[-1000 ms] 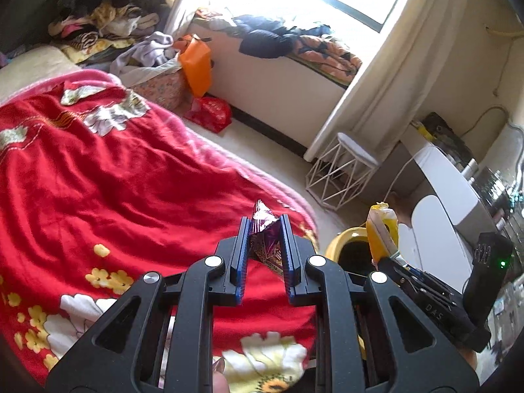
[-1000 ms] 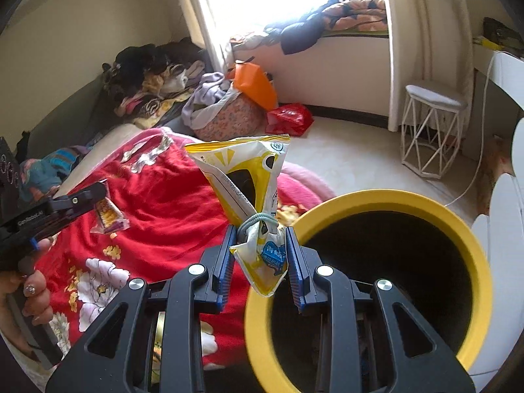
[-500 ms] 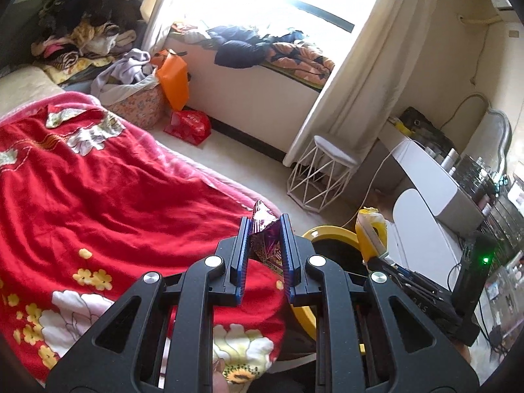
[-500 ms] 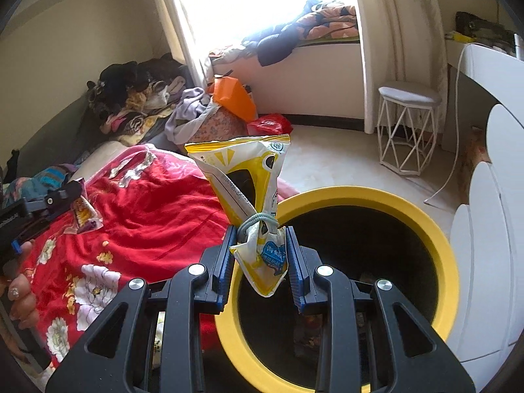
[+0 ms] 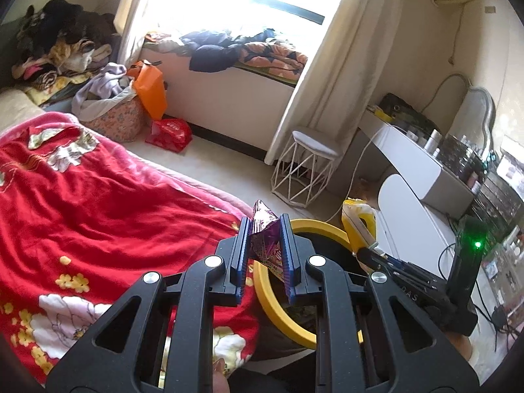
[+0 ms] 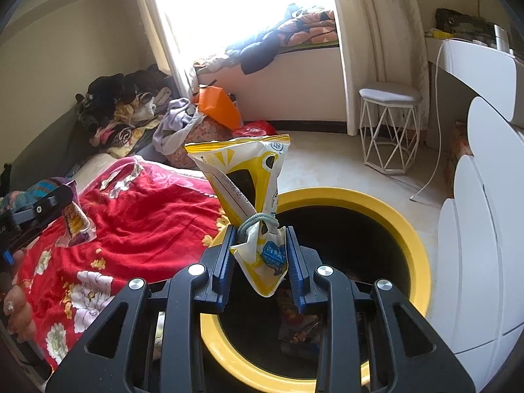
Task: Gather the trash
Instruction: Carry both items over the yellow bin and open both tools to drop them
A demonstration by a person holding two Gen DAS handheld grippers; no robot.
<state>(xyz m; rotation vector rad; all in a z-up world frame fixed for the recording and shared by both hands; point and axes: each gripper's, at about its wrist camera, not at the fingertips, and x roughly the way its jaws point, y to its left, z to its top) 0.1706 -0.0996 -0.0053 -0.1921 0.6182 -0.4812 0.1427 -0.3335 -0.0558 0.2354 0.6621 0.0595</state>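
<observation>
Right over the bin's mouth, the right tool pinches a yellow snack bag that stands upright, long axis vertical, yellow bin directly below. Left tool grips a purple wrapper at the rim nearest the bed, so right's closer imo.

1. Two tools: the left tool and the right tool.
2. Two snack bags: one purple wrapper and one yellow bag.
3. One bin with a yellow rim.
4. One bed with a red blanket.
5. One white wire stool.
6. One orange bag and one red bag on the floor.
</observation>
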